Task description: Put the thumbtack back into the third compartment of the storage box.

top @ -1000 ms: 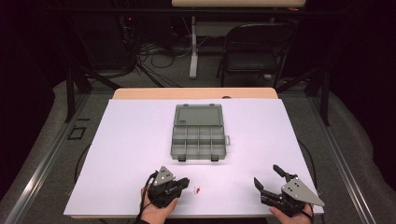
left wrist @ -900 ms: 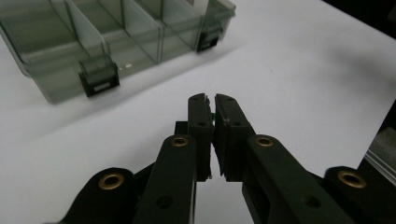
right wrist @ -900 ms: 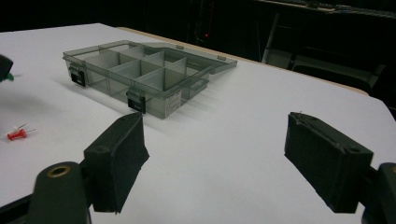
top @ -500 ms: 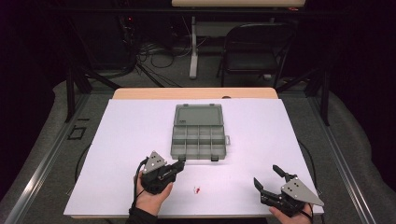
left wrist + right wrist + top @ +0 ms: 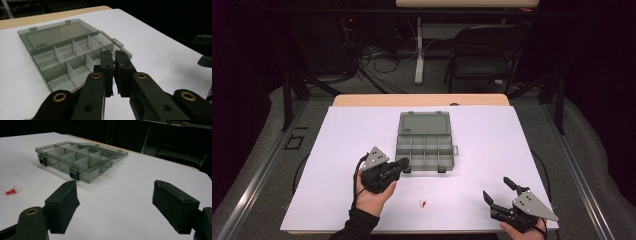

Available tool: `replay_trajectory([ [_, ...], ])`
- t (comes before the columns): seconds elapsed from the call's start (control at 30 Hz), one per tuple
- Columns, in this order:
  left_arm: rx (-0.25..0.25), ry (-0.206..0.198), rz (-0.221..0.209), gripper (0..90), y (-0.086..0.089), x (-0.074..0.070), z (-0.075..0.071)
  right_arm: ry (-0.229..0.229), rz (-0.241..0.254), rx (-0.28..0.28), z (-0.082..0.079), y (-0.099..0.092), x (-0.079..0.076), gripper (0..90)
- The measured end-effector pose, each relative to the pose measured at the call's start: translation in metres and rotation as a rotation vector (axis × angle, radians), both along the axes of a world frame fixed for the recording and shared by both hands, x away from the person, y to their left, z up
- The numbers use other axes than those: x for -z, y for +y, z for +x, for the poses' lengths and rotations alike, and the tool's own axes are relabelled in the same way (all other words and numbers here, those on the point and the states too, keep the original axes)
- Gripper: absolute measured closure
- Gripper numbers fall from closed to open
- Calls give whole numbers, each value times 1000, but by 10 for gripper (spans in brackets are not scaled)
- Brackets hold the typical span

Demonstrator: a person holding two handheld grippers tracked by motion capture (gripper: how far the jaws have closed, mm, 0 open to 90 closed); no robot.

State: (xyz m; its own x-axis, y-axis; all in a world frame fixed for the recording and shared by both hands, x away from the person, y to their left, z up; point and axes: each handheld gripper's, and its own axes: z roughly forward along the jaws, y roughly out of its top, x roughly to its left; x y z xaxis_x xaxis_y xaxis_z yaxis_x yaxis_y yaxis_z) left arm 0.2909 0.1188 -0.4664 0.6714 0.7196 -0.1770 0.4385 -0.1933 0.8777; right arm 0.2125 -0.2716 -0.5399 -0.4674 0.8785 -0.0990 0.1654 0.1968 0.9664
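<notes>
A grey clear organiser box [image 5: 424, 150] lies mid-table with its lid [image 5: 424, 124] flat open and its compartments bare. My left gripper [image 5: 403, 163] hovers at the box's near left corner. In the left gripper view its jaws [image 5: 113, 53] are shut on a tiny green thing [image 5: 113, 61], pinched over the box's [image 5: 62, 62] front edge. A red pushpin [image 5: 424, 203] lies on the white sheet near the front edge, also seen in the right gripper view [image 5: 11, 191]. My right gripper [image 5: 496, 187] rests at the front right, jaws wide open [image 5: 115, 202] with nothing between them, facing the box [image 5: 72, 157].
The white sheet [image 5: 522, 150] covers the table, with a strip of wood [image 5: 422, 100] at the far edge. A black folding chair [image 5: 482, 50] and floor cables stand beyond the table. The right gripper's tips [image 5: 203, 40] show at the right edge of the left gripper view.
My left gripper has lifted from beside the red pushpin and moved away from the front edge to the box's near corner, staying shut. The right gripper and the pushpin have stayed put.
</notes>
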Motion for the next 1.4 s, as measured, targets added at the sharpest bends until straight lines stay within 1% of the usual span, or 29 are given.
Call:
replay_trajectory([
  [0.13,18,14,0,858,-6,-6,9,-2,3,2,0,0,0,199],
  [0.2,18,15,2,858,-7,-6,11,-2,2,2,0,0,0,199],
  [0.27,23,23,1,858,-10,-8,16,-2,3,2,0,0,0,199],
  [0.33,22,23,0,858,-11,-9,18,-1,3,2,0,-1,0,199],
  [0.4,23,17,10,858,-13,-12,23,0,2,2,0,-1,0,199],
  [0.5,23,15,6,857,-16,-15,30,0,2,1,0,0,0,199],
  [0.57,22,17,5,857,-18,-19,38,1,2,1,0,0,0,199],
  [0.63,21,17,6,857,-18,-20,41,1,2,1,0,0,0,199],
  [0.73,14,4,18,857,-22,-25,50,1,3,0,0,0,0,199],
  [0.77,14,4,18,858,-22,-25,50,1,3,0,0,0,0,199],
  [0.87,15,0,28,857,-27,-28,60,0,1,-1,0,-1,0,199],
  [1.07,19,-2,54,858,-36,-28,71,-1,2,-2,1,0,0,199],
  [1.1,17,-2,52,858,-38,-28,73,-1,2,-2,1,0,0,199],
  [1.2,25,-9,63,857,-43,-27,78,-1,3,-3,1,0,0,199],
  [1.3,31,-19,62,857,-47,-26,85,-1,2,-6,1,0,0,199],
  [1.4,24,-11,54,857,-47,-26,89,0,3,-9,1,0,0,199],
])
